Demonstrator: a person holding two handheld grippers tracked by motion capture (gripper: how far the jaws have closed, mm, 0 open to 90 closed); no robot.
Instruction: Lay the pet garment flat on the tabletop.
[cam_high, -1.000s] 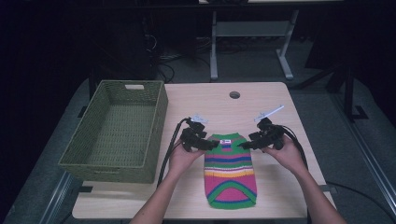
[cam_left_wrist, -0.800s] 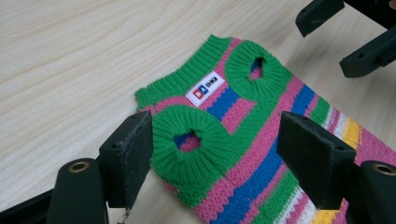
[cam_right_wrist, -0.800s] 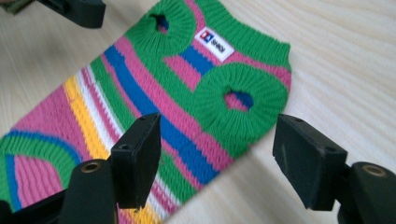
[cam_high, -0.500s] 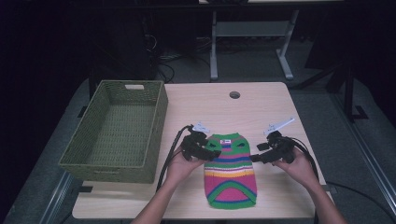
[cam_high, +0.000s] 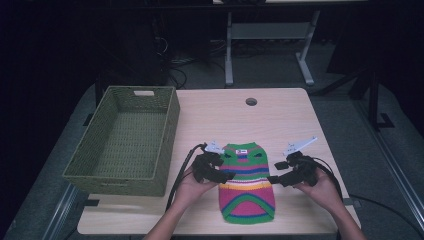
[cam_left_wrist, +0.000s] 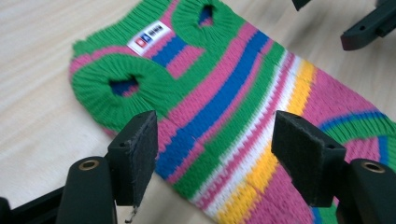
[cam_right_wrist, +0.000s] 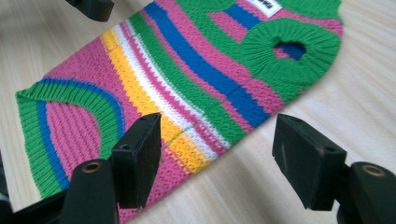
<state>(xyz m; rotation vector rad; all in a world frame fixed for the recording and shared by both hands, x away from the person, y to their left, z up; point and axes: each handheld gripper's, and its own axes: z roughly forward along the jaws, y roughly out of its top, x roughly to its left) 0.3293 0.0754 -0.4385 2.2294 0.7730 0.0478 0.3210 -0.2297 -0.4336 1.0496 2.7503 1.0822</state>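
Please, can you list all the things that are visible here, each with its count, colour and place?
sweater: one, striped green, pink, blue, yellow and white, flat on the table near its front edge
basket: one, green woven, on the left part of the table
table: one, light wood, with a round hole near its far edge
left gripper: one, black, open at the sweater's left edge
right gripper: one, black, open at the sweater's right edge
hands: two, holding the grippers
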